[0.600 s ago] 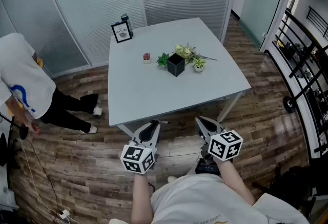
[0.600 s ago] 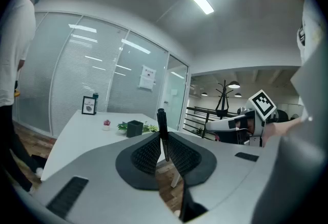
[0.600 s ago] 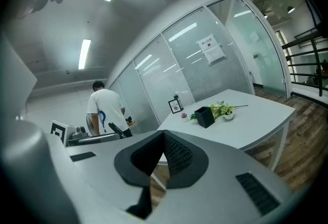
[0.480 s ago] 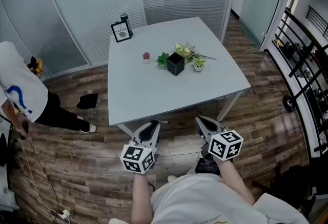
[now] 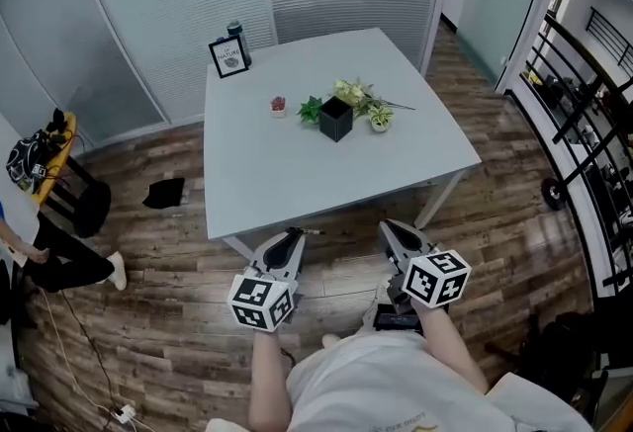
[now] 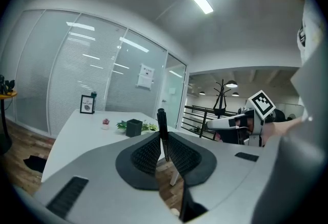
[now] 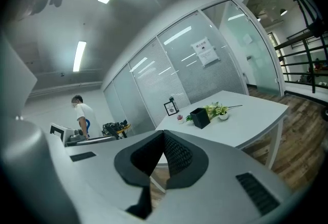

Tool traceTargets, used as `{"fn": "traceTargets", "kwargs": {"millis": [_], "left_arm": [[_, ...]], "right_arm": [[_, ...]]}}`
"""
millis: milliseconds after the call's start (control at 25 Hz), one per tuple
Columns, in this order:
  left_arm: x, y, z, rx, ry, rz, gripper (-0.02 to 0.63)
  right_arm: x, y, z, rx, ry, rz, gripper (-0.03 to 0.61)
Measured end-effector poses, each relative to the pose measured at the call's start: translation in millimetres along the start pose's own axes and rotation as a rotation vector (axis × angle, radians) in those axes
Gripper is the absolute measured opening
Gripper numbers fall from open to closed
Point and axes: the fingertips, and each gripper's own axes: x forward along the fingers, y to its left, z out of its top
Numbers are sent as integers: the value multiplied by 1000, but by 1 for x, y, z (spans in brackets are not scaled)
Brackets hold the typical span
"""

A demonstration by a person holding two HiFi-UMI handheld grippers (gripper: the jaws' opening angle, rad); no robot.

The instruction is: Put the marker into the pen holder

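A black marker stands upright between the pads of my left gripper, which is shut on it. From the head view the left gripper hovers just off the white table's near edge, the marker poking out at its tip. The black square pen holder sits mid-table among small plants, well ahead of both grippers; it also shows as the pen holder and the pen holder. My right gripper is level with the left one, and the right gripper has its jaws together with nothing between them.
A framed card and a dark bottle stand at the table's far left corner. A tiny pink potted plant and green plants flank the holder. A railing runs on the right; a person and a stool are at the left.
The person in the white shirt has moved off toward the left edge, uncovering a stool with a bag. Both grippers stay nearly where they were, the marker still held.
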Motion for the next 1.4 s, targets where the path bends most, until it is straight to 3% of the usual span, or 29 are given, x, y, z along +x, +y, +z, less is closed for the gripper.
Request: {"fn": "traceTargets", "kwargs": {"millis": [320,560,840,1120,1400], "left_arm": [[33,19,12,-16,6,-14,51],[84,51,25,-46,16,-38,51],[190,124,48,-81,68,-3,51],[301,164,73,-38,117,10,51],[374,189,81,7,168,30,51]], "right_arm": [[18,-30,13,27,-6,-37,15],[69,-71,24,69,6,-59,16],[162,-133,68,67,53,-61,16],[222,-217,114,83,69,-91,15],[261,-271,134,96,95,-94,16]]}}
